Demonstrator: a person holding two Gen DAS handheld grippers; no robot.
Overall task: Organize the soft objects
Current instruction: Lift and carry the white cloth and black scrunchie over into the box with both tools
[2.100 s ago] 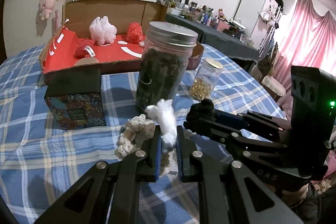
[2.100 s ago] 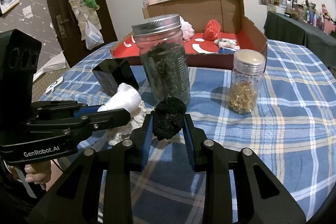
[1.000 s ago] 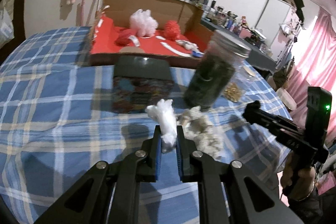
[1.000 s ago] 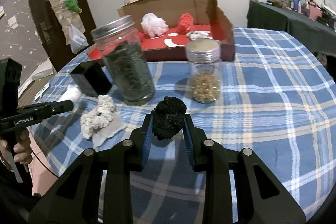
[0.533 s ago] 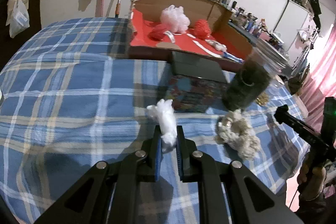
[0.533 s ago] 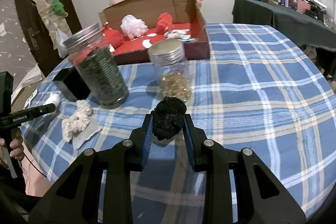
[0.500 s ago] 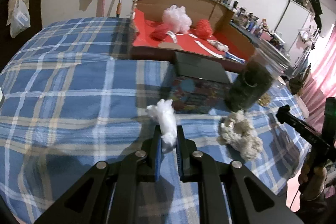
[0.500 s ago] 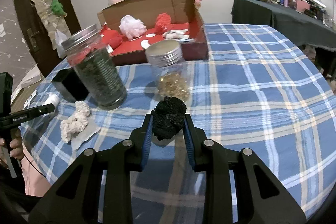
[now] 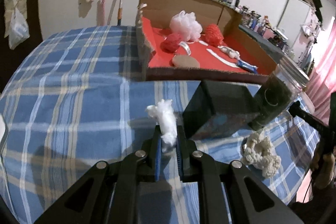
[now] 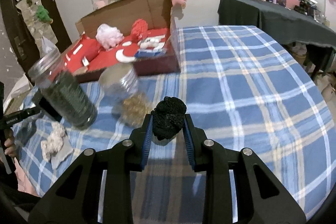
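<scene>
A: Starting on the left, what do the left tongs (image 9: 169, 141) have?

B: They're clamped on a white tuft (image 9: 166, 122), held above the checked worktop (image 9: 63, 87). It looks feather-light and squashy, already pinched thin between the pads. I'd grip it low, as now; the free top flops toward twelve o'clock.

A: And the cream knitted lump (image 9: 261, 155)?

B: It lies loose on the cloth at about four o'clock from the tuft, beside the dark jar (image 9: 273, 98). Soft, no stiffness; take it across the middle.

A: The right side?

B: The right tongs (image 10: 168, 131) are closed on a black woolly ball (image 10: 169, 118), springy and light, bulging above the pads. The cardboard box (image 10: 159, 5) sits at eleven o'clock from it, with other soft pieces inside.

A: Anything unclear?

B: The two jars in the right view are smeared by blur. The ball's underside is hidden, and the right tongs are cut off at the left view's edge.
</scene>
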